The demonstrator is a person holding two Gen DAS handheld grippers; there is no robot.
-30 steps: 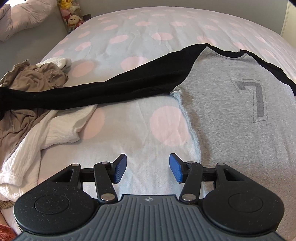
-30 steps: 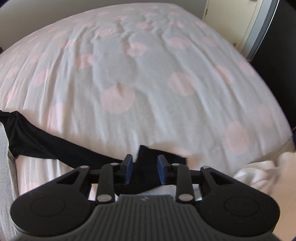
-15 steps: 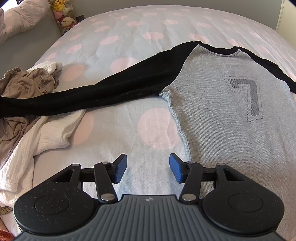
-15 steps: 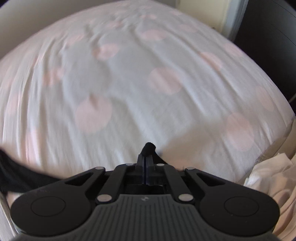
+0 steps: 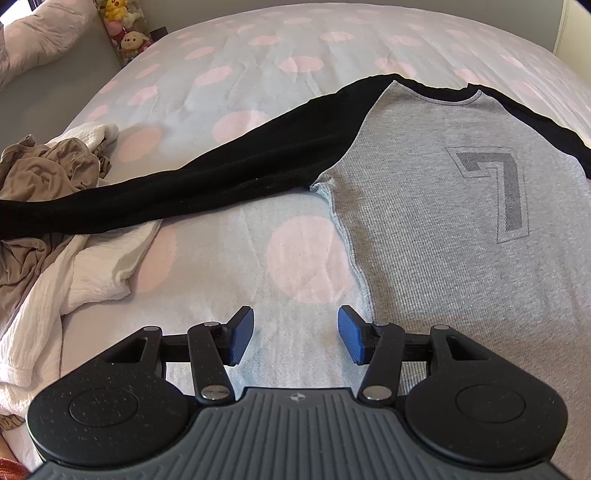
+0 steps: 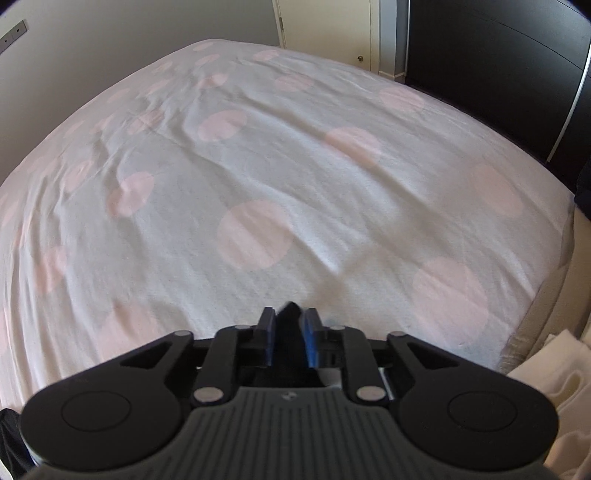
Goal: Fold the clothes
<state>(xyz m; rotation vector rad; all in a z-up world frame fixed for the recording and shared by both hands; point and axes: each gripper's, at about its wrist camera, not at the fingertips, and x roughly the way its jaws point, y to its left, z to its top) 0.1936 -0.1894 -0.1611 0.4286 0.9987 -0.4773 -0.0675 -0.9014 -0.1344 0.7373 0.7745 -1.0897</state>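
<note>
A grey raglan shirt [image 5: 436,236] with a dark "7" and black sleeves lies flat on the dotted bed. Its left black sleeve [image 5: 207,184] stretches out to the left over a clothes pile. My left gripper [image 5: 295,332] is open and empty, hovering just off the shirt's left side seam. In the right wrist view my right gripper [image 6: 290,332] holds the end of the other black sleeve [image 6: 290,314] between its blue pads, lifted above the bed; the pads stand slightly apart around the cloth.
A pile of tan clothes [image 5: 40,184] and white clothes [image 5: 74,280] lies at the bed's left edge. Plush toys [image 5: 125,33] sit at the back left. A white garment [image 6: 554,387] lies at the right, with a dark wardrobe [image 6: 498,74] and a door beyond the bed.
My right gripper closed on the black sleeve end and lifted it off the bed, swinging the view right. My left gripper stayed open and drifted slightly left.
</note>
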